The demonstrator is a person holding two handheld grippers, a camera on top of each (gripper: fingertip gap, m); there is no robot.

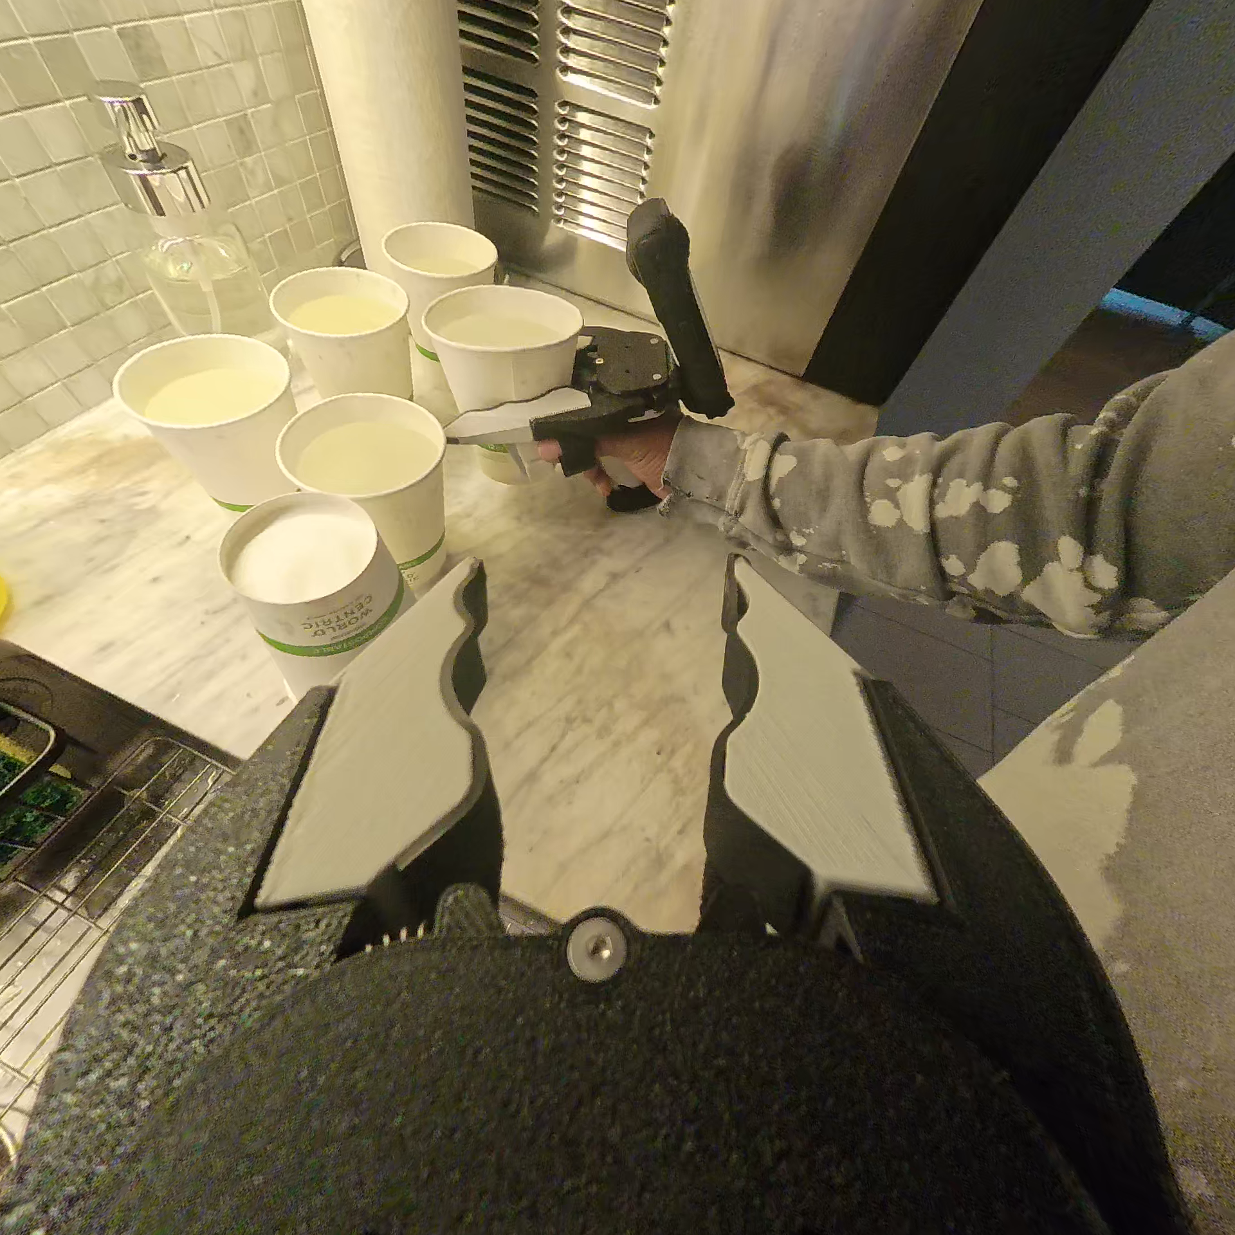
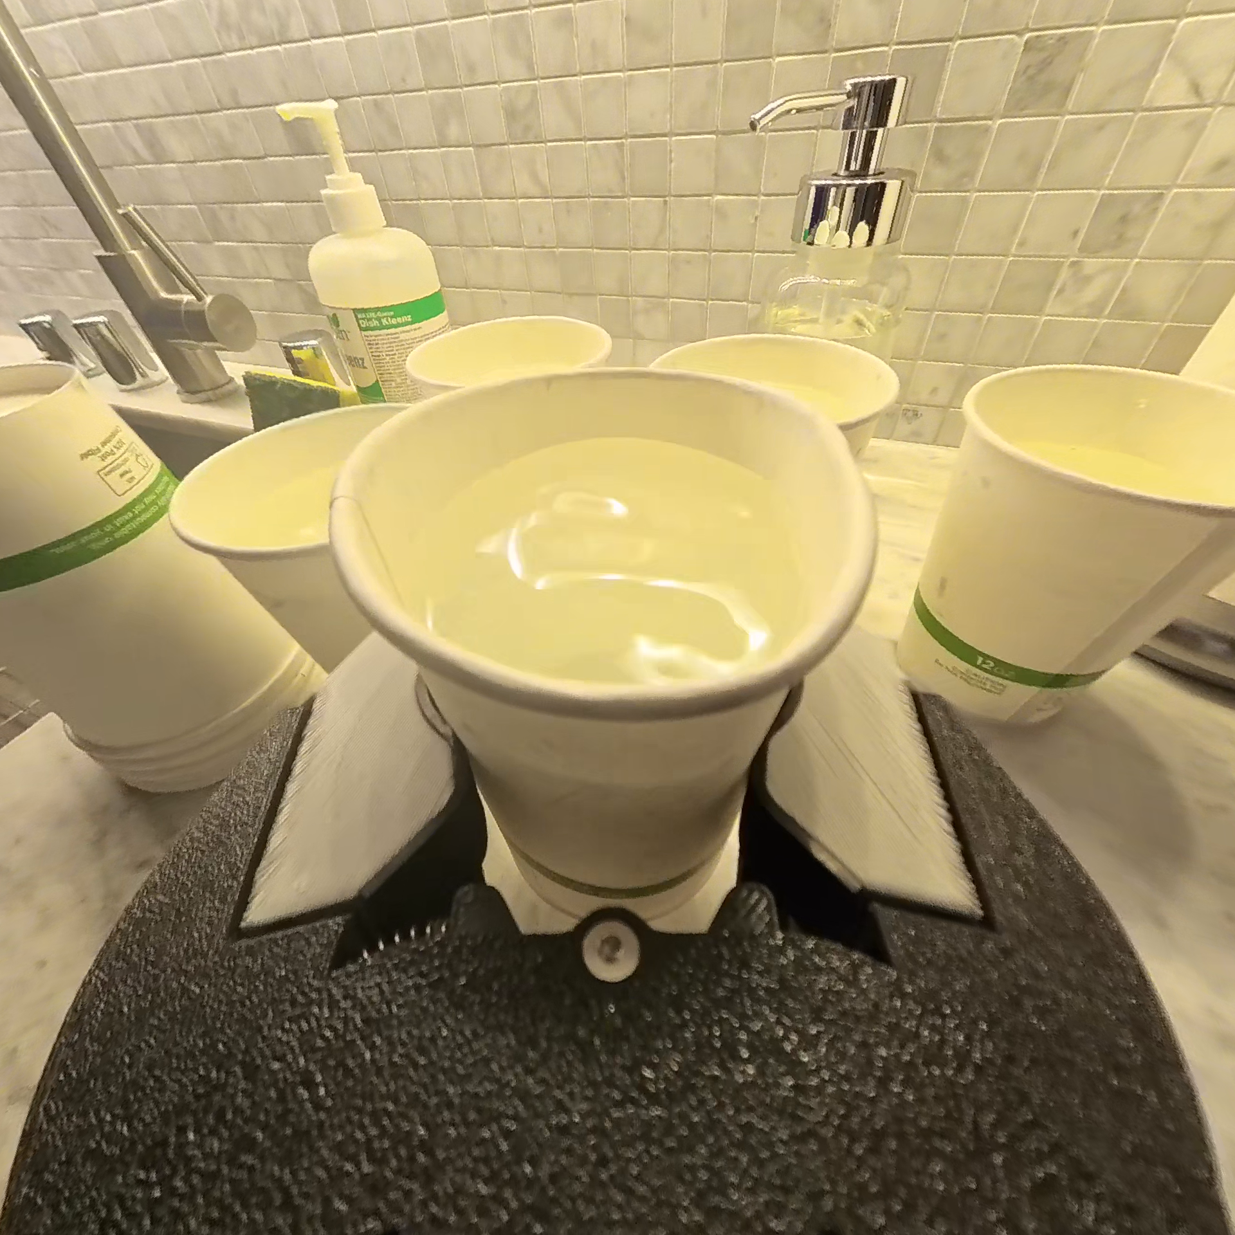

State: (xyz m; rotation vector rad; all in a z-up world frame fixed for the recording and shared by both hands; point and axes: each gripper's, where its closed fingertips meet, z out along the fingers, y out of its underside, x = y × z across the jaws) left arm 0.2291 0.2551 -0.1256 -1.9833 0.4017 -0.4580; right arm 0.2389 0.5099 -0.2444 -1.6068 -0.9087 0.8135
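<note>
Here, the right gripper [image 2: 605, 755] clenches a white paper cup [image 2: 601, 601] w/ a green band, its fingers [image 2: 374, 755] pressed to both sides of the cup's lower wall; the rim is squeezed slightly out of round. The cup is nearly full of pale liquid, which is rippling. Seen from the left wrist view, that cup [image 1: 504, 351] is held clear of the marble surface [image 1: 588, 702], just beside the other cups.

The left gripper [image 1: 605, 601] hovers over a bare patch of the surface, fingers [image 1: 394, 722] spread apart & holding nothing. Nearest to it, at left, is an upside-down stack of cups [image 1: 314, 581].

Four more filled cups stand upright in a cluster: one front [image 1: 364, 468], one left [image 1: 204, 407], one middle [image 1: 341, 327], one rear [image 1: 438, 264]. Behind them: a glass soap dispenser [image 2: 845, 267] w/ chrome pump against the tiled wall [image 2: 601, 167], & a paper towel roll [image 1: 394, 113]. A plastic pump bottle [image 2: 374, 281], a sponge [image 2: 281, 397] & a tap [image 2: 127, 247] are by the sink [image 1: 87, 822].
</note>
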